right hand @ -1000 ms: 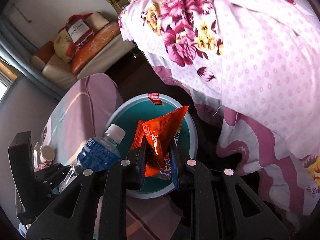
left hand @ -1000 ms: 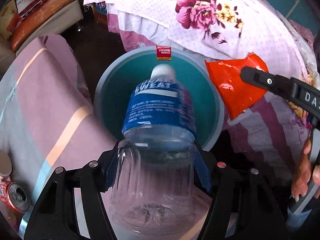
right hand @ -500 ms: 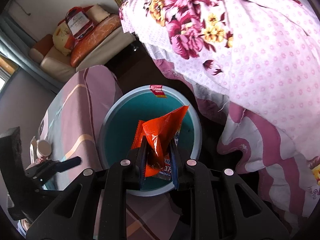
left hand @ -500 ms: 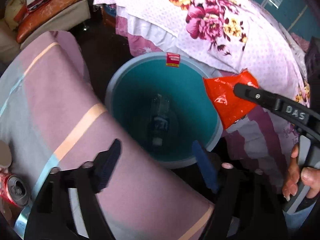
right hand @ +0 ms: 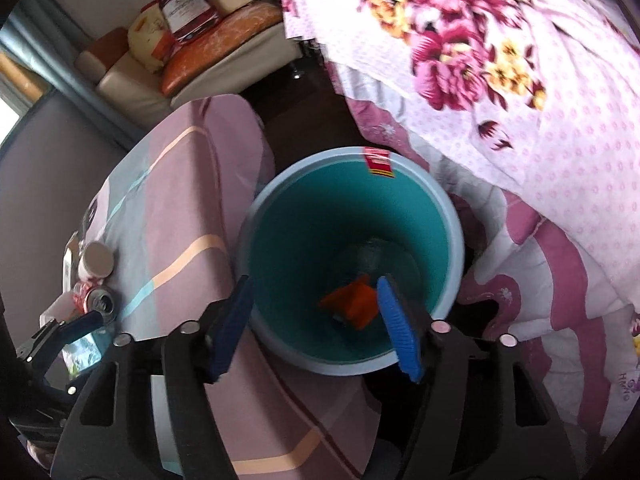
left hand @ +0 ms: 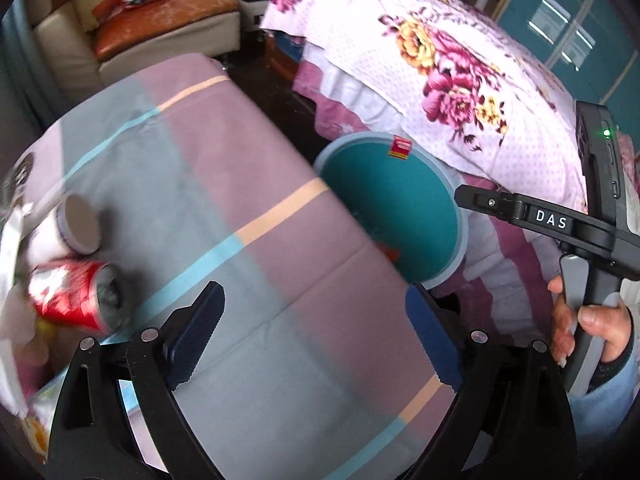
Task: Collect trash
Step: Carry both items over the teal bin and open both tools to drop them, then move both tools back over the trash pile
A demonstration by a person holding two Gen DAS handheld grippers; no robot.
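While my right hand-held gripper (right hand: pixel 316 324) hangs above the teal bin (right hand: pixel 448 204), its jaws are opening and nothing is between the pads; the orange snack wrapper (right hand: pixel 352 300) lies loose down inside the bin. Beside it at the bottom I make out a clear plastic bottle (right hand: pixel 374 254), blurred but recognisable by its shape. I judge both items as deposited.

My left hand-held gripper (left hand: pixel 316 336) is over the table (left hand: pixel 240 168), to the left of the bin. Its jaws are opening too, standing wide, with only the striped cloth showing between them. It carries nothing.

Outstanding items, all at the far left end of the table, well apart from the bin:
- a red drink can (left hand: pixel 70 296), lying on its side;
- a small white cup or tub (left hand: pixel 70 226), tipped over just beyond the can;
- some white paper or wrapping (left hand: pixel 12 264) at the table edge beside the can, too blurred to identify;
- a printed packet (right hand: pixel 82 350) nearer to me than the can, partly hidden behind the left hand-held gripper in the right wrist view.

Assessment: two pieces are in the bin and at least three or four remain on the table, so I rate the job as under half done. In my judgement the can is the nearest next pickup for the left hand-held gripper. The bin has ample room left. Whether further trash lies beyond the table's left edge I cannot tell.
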